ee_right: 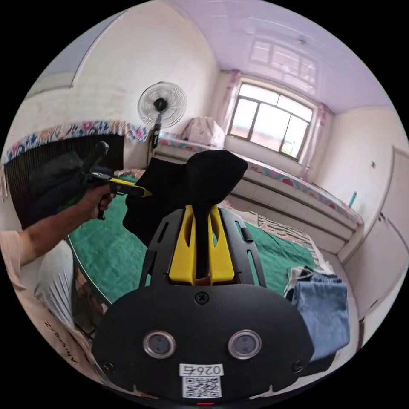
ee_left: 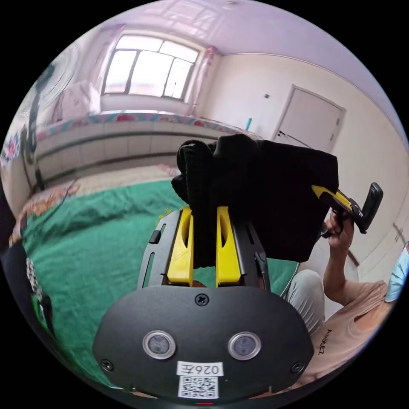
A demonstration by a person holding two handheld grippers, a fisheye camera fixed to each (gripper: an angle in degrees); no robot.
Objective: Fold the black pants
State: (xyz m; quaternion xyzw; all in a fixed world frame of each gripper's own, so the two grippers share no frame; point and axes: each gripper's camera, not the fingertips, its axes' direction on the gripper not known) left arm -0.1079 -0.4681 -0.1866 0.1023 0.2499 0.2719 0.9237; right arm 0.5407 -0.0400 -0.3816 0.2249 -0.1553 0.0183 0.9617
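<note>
Black pants [ee_left: 264, 191] held aloft above the green bed cover [ee_left: 98, 238], stretched between both claws. Left claw [ee_left: 203, 213] pinching a bunched edge of the fabric between its yellow jaws; right claw [ee_right: 203, 213] clamped likewise on another fold. Hanging cloth blocking much of the far wall in the left gripper view. Folded jeans [ee_right: 321, 306] near the bed's edge, standing fan [ee_right: 162, 104] and window [ee_right: 272, 119] well behind. Open green surface below.
</note>
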